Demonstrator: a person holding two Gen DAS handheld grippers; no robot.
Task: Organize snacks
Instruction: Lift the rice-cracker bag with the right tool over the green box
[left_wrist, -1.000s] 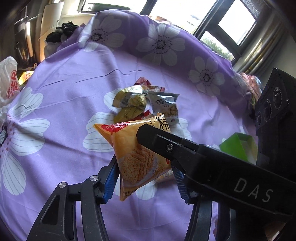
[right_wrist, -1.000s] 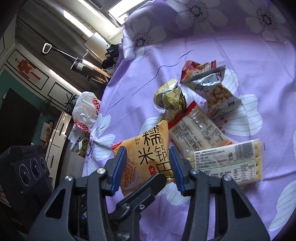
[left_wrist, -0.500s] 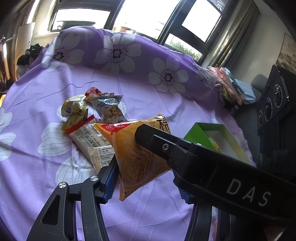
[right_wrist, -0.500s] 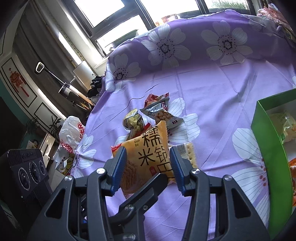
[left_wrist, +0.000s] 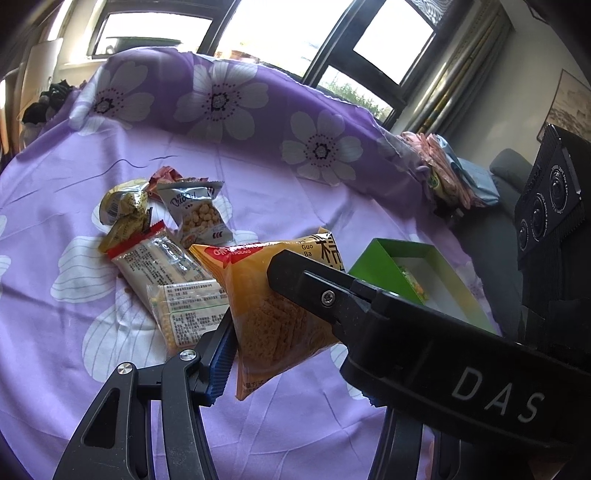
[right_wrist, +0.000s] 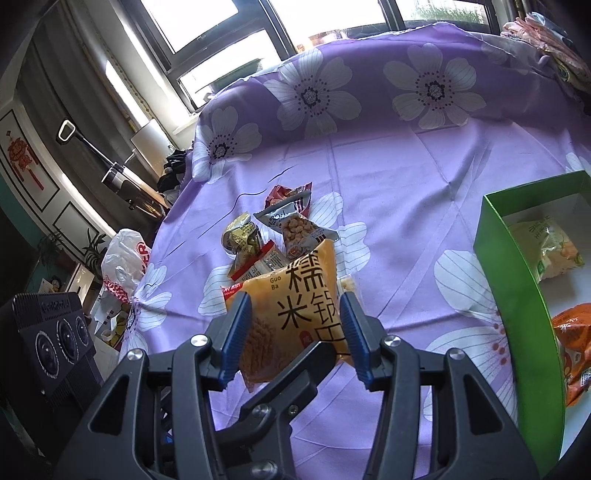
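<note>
An orange rice-cracker bag (left_wrist: 273, 306) hangs in the air above the purple flowered cloth (left_wrist: 258, 184). Both grippers squeeze it: my left gripper (left_wrist: 291, 347) is shut on it, though its right finger is hidden behind the right gripper's body. My right gripper (right_wrist: 293, 334) is shut on the same bag (right_wrist: 295, 306). A green box (right_wrist: 517, 306) with white inside stands to the right and holds a pale snack bag (right_wrist: 550, 247) and an orange one (right_wrist: 576, 350). It also shows in the left wrist view (left_wrist: 413, 277).
Several loose snack packets (left_wrist: 166, 236) lie on the cloth at the left: gold wrappers, a peanut bag, clear cracker packs. They show beyond the held bag in the right wrist view (right_wrist: 280, 232). A white plastic bag (right_wrist: 123, 262) hangs off the left edge. Folded cloths (left_wrist: 447, 173) lie far right.
Both grippers have carried the orange bag up and to the right, away from the snack pile. The green box has come closer on the right.
</note>
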